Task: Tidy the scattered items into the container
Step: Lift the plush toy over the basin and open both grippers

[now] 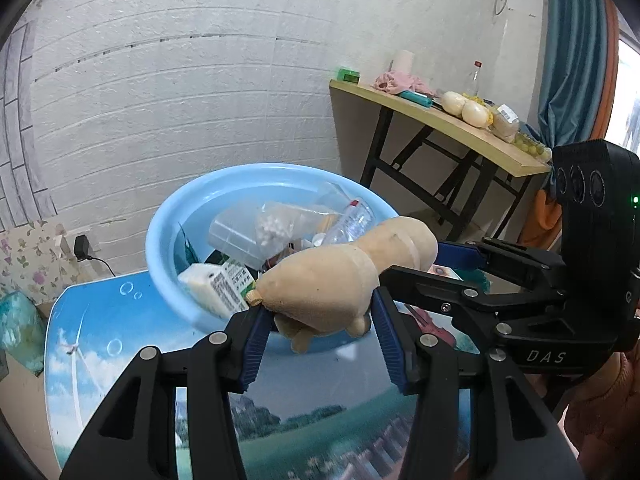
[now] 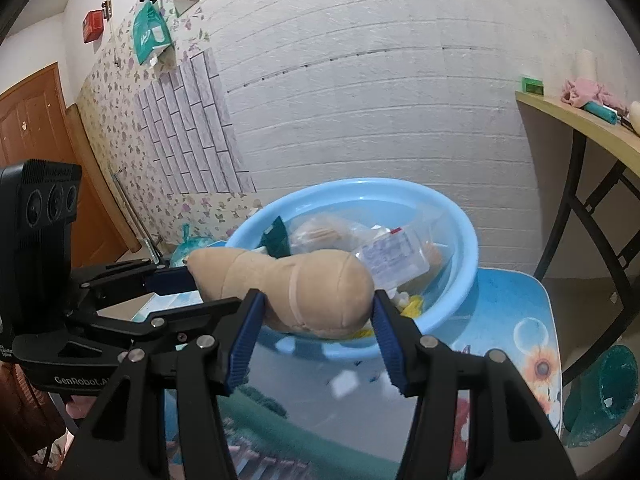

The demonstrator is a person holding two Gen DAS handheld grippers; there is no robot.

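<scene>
Item: tan plush toy point(image 1: 332, 280), elongated, with stubby legs and a knotted tail, carried clear of the tabletop just in front of the light-blue plastic basin point(image 1: 168, 236). It is held at both ends, presumably because so long and soft a body would sag from a single grip. The left gripper point(image 1: 318, 324) is clamped on the tail end, its blue ribbed pads point(image 1: 253, 344) pressed into the fabric; the right gripper point(image 2: 316, 326) is clamped on the rounded head end. Basin contents: a clear plastic bottle point(image 1: 352, 220), a bag of white pellets point(image 1: 276, 226), a green-and-white carton point(image 1: 218, 288). The basin stands on a picture-printed table point(image 1: 104, 340). By judgement, the toy is poised for lowering over the near rim.
</scene>
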